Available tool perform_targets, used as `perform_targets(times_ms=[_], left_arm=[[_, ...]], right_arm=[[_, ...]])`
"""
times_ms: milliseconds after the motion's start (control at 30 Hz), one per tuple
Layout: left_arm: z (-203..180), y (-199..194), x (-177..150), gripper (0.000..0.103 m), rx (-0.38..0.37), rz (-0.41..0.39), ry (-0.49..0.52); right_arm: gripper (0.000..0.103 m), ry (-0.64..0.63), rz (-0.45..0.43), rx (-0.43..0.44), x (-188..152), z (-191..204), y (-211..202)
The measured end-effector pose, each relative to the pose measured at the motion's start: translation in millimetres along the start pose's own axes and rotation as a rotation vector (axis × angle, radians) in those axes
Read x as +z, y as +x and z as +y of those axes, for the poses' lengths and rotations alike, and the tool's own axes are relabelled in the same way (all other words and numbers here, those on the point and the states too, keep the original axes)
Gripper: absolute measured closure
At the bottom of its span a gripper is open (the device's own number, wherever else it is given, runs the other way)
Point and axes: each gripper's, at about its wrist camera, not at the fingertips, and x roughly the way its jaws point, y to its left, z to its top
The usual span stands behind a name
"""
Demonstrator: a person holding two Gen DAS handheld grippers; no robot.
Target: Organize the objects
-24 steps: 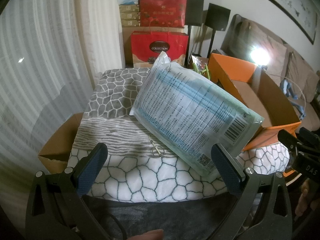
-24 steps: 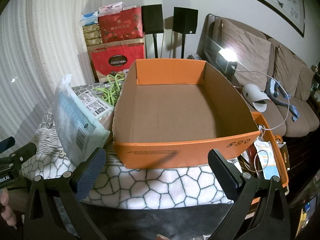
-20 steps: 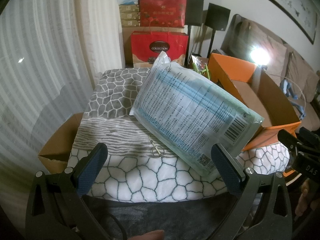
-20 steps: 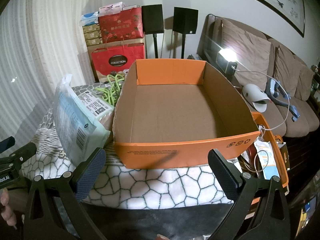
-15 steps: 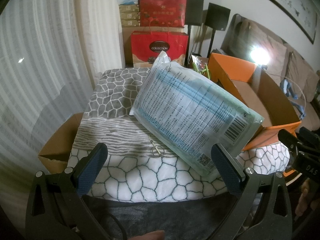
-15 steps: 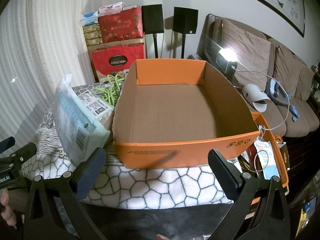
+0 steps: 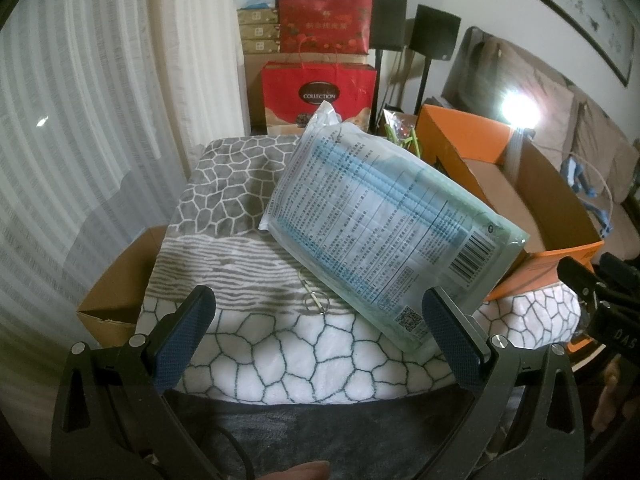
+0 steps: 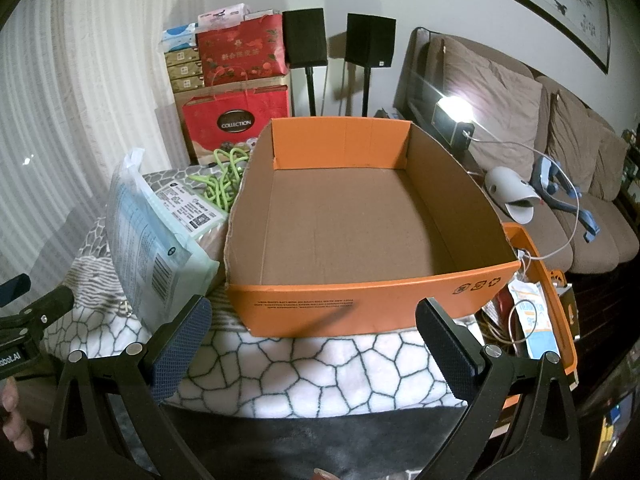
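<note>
A clear plastic pack of blue face masks (image 7: 384, 224) leans tilted against the left wall of an open orange cardboard box (image 8: 360, 300); the pack also shows in the right wrist view (image 8: 148, 236). The box holds nothing. A second labelled pack (image 8: 188, 208) and a green cord (image 8: 224, 176) lie behind it, beside the box. A small metal key ring (image 7: 314, 300) lies on the patterned blanket (image 7: 280, 352). My left gripper (image 7: 320, 324) is open and empty, just in front of the pack. My right gripper (image 8: 312, 328) is open and empty, in front of the box.
Red gift bags and stacked boxes (image 7: 320, 92) stand behind the table, with two black speakers (image 8: 340, 40). A brown cardboard box (image 7: 120, 280) sits low at the left. A sofa (image 8: 560, 184) with a lamp (image 8: 456, 108) is at the right. An orange bin (image 8: 552, 312) stands beside the table.
</note>
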Motion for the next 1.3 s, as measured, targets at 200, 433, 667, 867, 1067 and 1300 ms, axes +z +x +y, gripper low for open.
perform_targets(times_ms=[200,433,667,867,1067,1300], left_arm=[[-0.1,0.0,0.0,0.000,0.000,0.000,0.001],[0.6,2.8,-2.3,0.000,-0.001,0.003,0.004],[0.9,4.5,-3.3,0.000,-0.001,0.004,0.005],[0.7,4.5,-3.2,0.000,-0.001,0.005,0.006],[0.6,4.5,-3.1,0.000,0.000,0.005,0.007],[1.2,2.7,-1.7,0.000,0.003,0.005,0.010]], right_arm=[[0.000,0.000,0.000,0.000,-0.1,-1.0,0.2],[0.000,0.001,0.000,0.000,0.1,-1.1,0.3],[0.000,0.001,0.000,0.000,0.0,-1.4,0.3],[0.000,0.001,0.000,0.001,-0.2,-1.8,0.1],[0.000,0.002,0.000,0.001,-0.1,-2.1,0.0],[0.000,0.009,0.001,-0.002,-1.6,-0.2,1.6]])
